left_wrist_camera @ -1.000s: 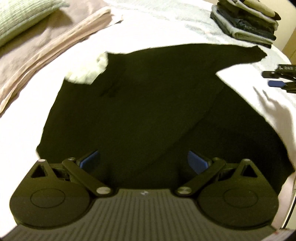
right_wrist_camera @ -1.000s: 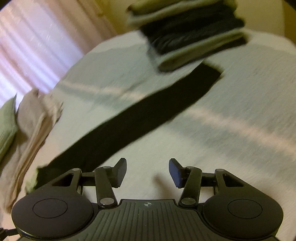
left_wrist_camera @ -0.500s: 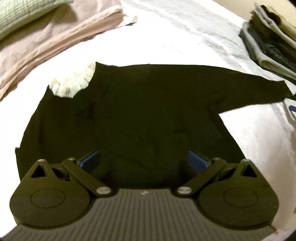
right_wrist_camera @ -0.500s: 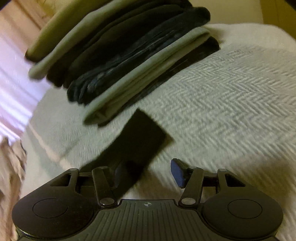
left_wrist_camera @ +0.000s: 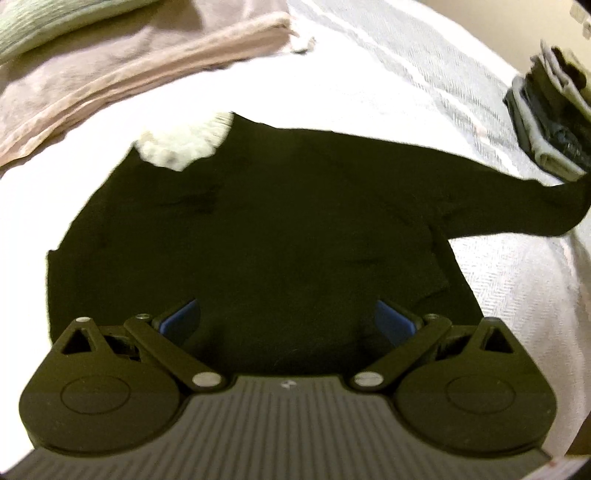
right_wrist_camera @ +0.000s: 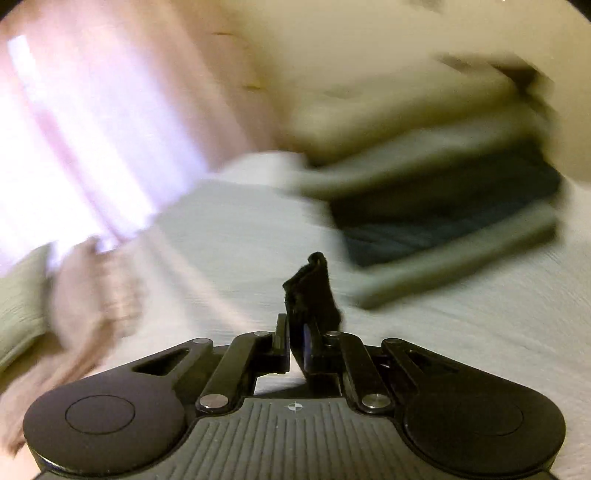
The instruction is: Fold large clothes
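Observation:
A black sweater with a white ribbed collar lies spread on the white bedspread. My left gripper hovers over its lower body, jaws wide apart with blue pads and nothing between them. One long sleeve stretches to the right and lifts at its end. In the blurred right wrist view my right gripper is shut on the black sleeve cuff, which sticks up past the fingertips above the bed.
A stack of folded clothes sits at the far right of the bed, also blurred as the stack of folded clothes ahead of the right gripper. A folded pink blanket and a green pillow lie at the back left. Curtains hang behind.
My right gripper, open beside the sleeve end earlier, has shut on the cuff and lifted it. The left gripper has drifted across the sweater and rolled, staying open.

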### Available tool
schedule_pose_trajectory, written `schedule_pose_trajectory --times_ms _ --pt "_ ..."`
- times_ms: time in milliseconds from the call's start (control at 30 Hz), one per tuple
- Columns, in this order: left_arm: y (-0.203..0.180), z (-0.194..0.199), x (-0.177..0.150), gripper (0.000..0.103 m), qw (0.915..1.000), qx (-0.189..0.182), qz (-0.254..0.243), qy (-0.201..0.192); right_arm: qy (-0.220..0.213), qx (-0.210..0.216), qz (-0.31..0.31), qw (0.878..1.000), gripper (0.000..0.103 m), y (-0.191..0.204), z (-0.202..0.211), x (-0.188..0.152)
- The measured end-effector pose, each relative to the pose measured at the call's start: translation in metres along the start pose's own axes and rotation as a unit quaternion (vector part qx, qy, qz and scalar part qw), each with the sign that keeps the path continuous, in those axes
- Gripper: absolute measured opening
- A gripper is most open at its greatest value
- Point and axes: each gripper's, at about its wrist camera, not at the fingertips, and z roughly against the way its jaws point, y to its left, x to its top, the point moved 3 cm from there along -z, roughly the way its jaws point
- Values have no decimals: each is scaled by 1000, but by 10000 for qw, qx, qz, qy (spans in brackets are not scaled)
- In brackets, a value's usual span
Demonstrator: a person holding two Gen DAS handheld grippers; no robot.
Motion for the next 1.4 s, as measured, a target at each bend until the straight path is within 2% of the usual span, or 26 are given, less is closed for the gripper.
schedule_pose_trajectory --times_ms 100,200,300,367,433,467,500,567,633,767,833,1000,1133,1233,1300,1400 --pt "28 20 -9 99 9997 -49 160 -157 -286 672 484 9962 3 101 16 -6" --pt "67 42 -22 99 9991 -100 310 -289 -463 1501 877 9837 3 209 24 -34" --pt "116 65 -39 99 9980 -40 506 -384 -449 2281 1296 9639 3 313 21 -91" --pt "152 79 -53 99 9968 12 688 -412 -177 2716 1415 9518 4 369 7 -145" --pt "191 87 -68 99 9954 134 863 -393 373 3002 1786 9363 18 415 -17 -216" --pt "209 88 -77 99 9949 174 932 -356 718 2903 2113 9305 40 432 -31 -256" --pt "226 88 -85 99 9945 220 974 -317 978 2775 2250 9289 46 438 -40 -285" --pt "253 84 -100 99 9942 306 1005 -210 1442 2672 2204 9270 46 440 -47 -321" --pt "273 79 -110 99 9941 327 1023 -170 1639 2498 2203 9286 46 431 -38 -338" --pt "293 65 -116 94 9930 160 1159 -168 1789 2031 2448 9310 48 389 -21 -332" --pt "291 56 -111 92 9926 -10 1202 -193 1816 1609 2621 9340 48 361 -14 -324" --pt "268 29 -69 86 9924 -459 1060 -436 1807 732 2579 9463 48 286 -19 -286" --pt "246 1 -34 66 9912 -729 913 -620 1698 464 2581 9500 49 254 -34 -262" --pt "242 -26 -7 44 9895 -651 1055 -741 1674 403 2619 9496 49 237 -44 -250" --pt "243 -40 6 42 9895 -527 1083 -804 1683 386 2647 9487 49 226 -48 -244" --pt "251 -66 23 42 9890 -508 1221 -668 1782 295 2789 9432 49 212 -55 -242"
